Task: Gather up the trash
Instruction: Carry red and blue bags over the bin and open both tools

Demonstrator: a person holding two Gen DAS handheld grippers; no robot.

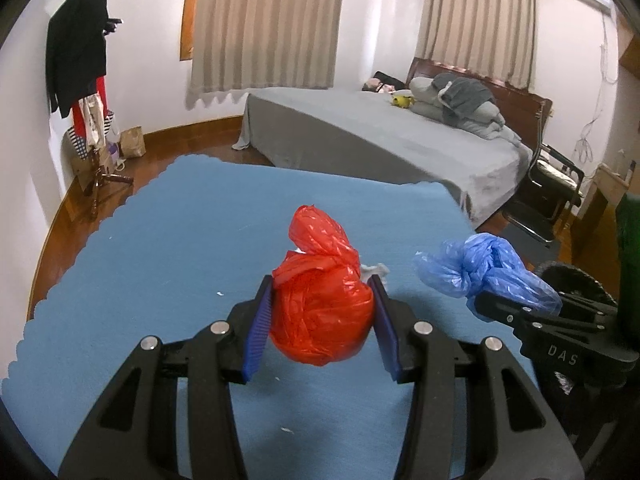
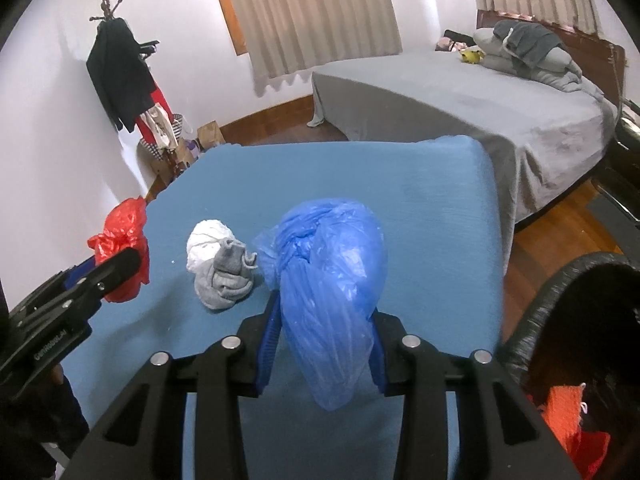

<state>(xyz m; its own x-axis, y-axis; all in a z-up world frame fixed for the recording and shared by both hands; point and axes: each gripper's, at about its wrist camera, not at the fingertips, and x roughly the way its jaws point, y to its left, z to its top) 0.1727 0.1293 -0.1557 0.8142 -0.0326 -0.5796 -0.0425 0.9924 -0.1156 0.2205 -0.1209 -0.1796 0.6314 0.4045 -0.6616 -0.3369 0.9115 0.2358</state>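
Note:
My left gripper (image 1: pixel 322 284) is shut on a knotted red plastic bag (image 1: pixel 320 300) and holds it above the blue-covered table (image 1: pixel 160 248). The red bag also shows in the right wrist view (image 2: pixel 120 248), at the left. My right gripper (image 2: pixel 326 304) is shut on a knotted blue plastic bag (image 2: pixel 332 280), held above the table near its right side. The blue bag also shows in the left wrist view (image 1: pixel 488 272). A black bin (image 2: pixel 580 320) with orange trash inside stands at the lower right.
A grey and white cloth bundle (image 2: pixel 222 268) lies on the table between the two bags. A grey bed (image 1: pixel 380 136) stands beyond the table. A coat rack (image 1: pixel 88 80) with clothes stands at the left wall. A black chair (image 1: pixel 548 188) stands at the right.

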